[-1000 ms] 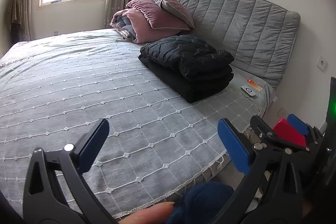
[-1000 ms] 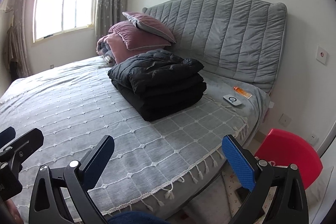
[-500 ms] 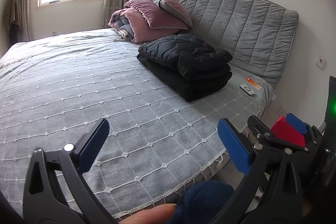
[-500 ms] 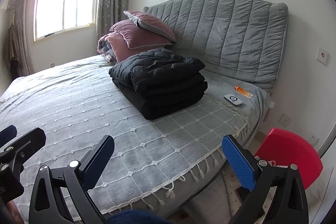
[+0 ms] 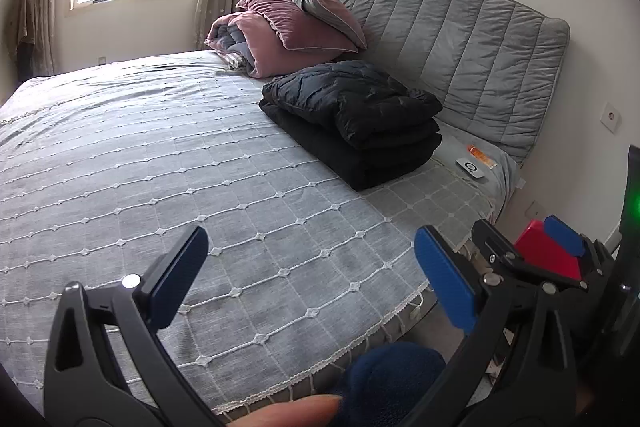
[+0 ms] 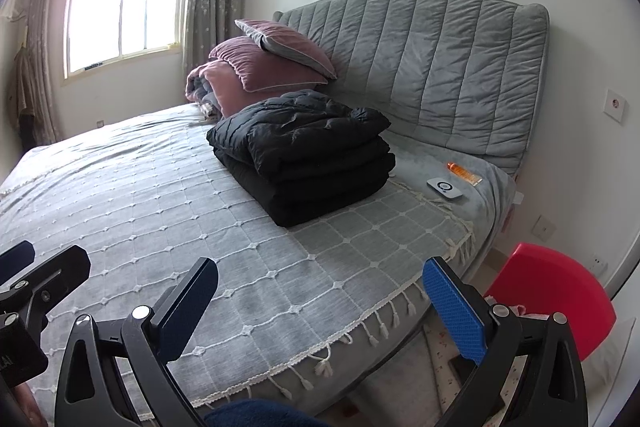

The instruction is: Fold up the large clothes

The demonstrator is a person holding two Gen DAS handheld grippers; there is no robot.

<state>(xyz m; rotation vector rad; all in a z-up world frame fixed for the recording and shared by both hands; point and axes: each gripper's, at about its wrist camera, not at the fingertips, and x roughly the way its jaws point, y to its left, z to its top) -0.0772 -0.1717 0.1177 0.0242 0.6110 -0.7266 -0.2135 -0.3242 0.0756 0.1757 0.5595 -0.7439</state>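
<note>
A black puffy coat (image 5: 356,119) lies folded in a neat stack on the grey bedspread (image 5: 160,163), near the headboard; it also shows in the right wrist view (image 6: 308,159). My left gripper (image 5: 312,279) is open and empty, held above the bed's near edge, well short of the coat. My right gripper (image 6: 324,307) is open and empty, also over the near edge. The right gripper's blue pads show at the right of the left wrist view (image 5: 560,239).
Pink pillows and a rolled quilt (image 5: 288,31) are piled behind the coat against the grey headboard (image 5: 460,51). A white device (image 6: 444,189) and an orange tube (image 6: 464,173) lie at the bed's corner. A red stool (image 6: 556,303) stands on the floor to the right.
Both views have shifted slightly, with the coat a little lower and to the right in the frame. Both grippers stay open and empty.
</note>
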